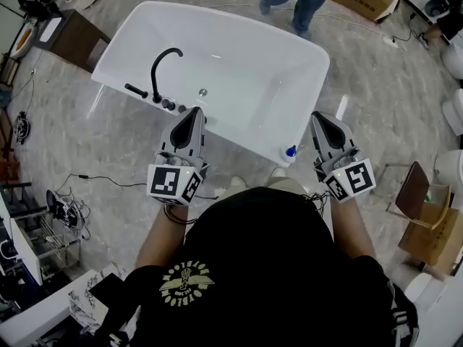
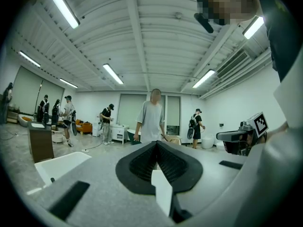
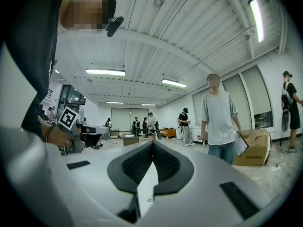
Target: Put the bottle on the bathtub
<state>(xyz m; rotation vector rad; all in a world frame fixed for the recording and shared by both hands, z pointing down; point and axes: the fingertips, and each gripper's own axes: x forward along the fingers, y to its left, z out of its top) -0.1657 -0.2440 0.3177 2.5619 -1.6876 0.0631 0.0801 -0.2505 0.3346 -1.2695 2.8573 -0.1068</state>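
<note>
Black T-shirt of the person fills the foreground. Beyond it the left tongs and right tongs are both pressed together and empty, probably idle. A small white bottle with a blue cap sits on the white bathtub's near rim corner, just beside the right tongs, so placement looks done.

I hold my left gripper and my right gripper out in front of me, side by side and well apart, both pointing forward and tilted up. Each has its jaws pressed together with nothing between them. My bare forearms reach straight ahead, and the marker cubes face up toward me.
</note>
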